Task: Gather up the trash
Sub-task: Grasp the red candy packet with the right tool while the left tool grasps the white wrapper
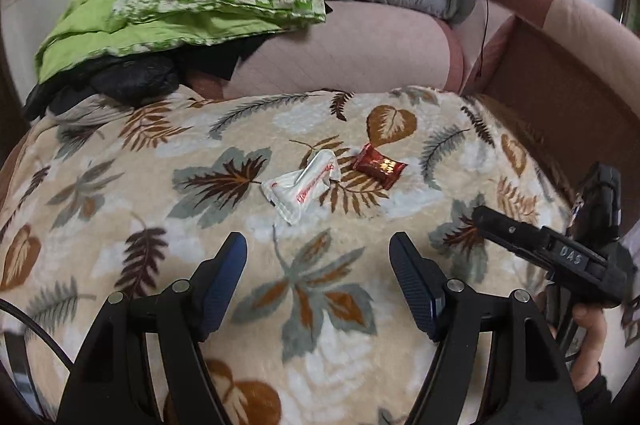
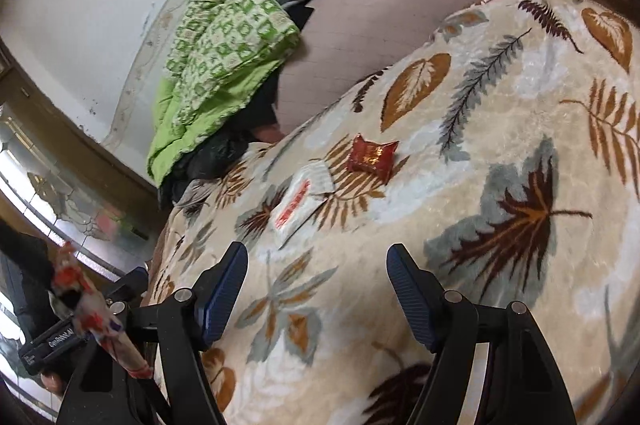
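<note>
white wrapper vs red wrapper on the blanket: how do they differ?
Colour: the white wrapper is white with red print; the red wrapper is glossy dark red with a gold mark.
Size: the white wrapper is longer; the red wrapper is shorter and squarer.
Position: in the left wrist view the white wrapper lies left of the red wrapper and nearer the open left gripper.
Shared: both lie loose on the leaf-print blanket, apart from each other, ungripped.
</note>
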`<state>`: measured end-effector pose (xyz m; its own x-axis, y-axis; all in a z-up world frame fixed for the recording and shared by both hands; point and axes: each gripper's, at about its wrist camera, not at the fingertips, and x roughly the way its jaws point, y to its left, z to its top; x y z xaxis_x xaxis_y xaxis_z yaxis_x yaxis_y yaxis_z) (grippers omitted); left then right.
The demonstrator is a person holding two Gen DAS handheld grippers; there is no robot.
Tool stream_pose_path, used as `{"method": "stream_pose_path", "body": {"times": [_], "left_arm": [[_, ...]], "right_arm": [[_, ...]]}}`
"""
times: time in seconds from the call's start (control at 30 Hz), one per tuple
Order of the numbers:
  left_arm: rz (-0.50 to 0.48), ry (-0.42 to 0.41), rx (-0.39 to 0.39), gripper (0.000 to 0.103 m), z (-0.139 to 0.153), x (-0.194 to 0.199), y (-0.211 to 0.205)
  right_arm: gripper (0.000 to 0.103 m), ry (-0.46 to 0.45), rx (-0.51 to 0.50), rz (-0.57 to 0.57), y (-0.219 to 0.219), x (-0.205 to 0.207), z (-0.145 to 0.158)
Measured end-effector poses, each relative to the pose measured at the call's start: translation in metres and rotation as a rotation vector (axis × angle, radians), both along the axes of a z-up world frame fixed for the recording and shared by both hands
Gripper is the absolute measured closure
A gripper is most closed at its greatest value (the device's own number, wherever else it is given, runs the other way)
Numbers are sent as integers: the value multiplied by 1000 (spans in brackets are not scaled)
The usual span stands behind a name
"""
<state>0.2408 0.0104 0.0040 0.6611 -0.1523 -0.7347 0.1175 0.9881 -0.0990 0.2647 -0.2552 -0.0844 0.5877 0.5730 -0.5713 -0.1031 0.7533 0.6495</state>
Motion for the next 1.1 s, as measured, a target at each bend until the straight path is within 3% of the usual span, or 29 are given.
{"method": "stream_pose_path", "body": {"times": [0.1, 0.27, 0.5, 0.57, 0.63, 0.73, 0.8, 0.87, 1.0, 1.1], "left_arm": [[49, 6, 26, 30, -20, 22, 4], [60, 81, -25, 30, -54, 51, 18], [-15, 61, 43, 30, -74, 91, 6], [-39, 50, 71, 30, -75, 100, 2], [-55, 51, 74, 30, -77, 108, 1], [-87, 69, 68, 30, -81, 117, -1], [-106, 76, 71, 30, -85, 123, -3], [-104, 76, 73, 30, -89, 128, -5], [-114, 96, 88, 30, -102, 146, -13], [-138, 128, 108, 31, -112, 157, -21]], "right_arm": [[26, 26, -15, -11, 0, 20, -12], [26, 51, -17, -11, 0, 51, -29], [32, 87, 1, -38, 1, 101, -47], [33, 99, -50, -37, 7, 118, -53], [34, 114, -86, -52, 10, 130, -61], [35, 140, -60, -77, 9, 145, -78], [44, 160, -49, -78, 11, 152, -89], [70, 132, -51, -71, 13, 152, -90], [73, 104, -76, -58, 16, 137, -81], [73, 74, -36, -81, 6, 108, -64]]}}
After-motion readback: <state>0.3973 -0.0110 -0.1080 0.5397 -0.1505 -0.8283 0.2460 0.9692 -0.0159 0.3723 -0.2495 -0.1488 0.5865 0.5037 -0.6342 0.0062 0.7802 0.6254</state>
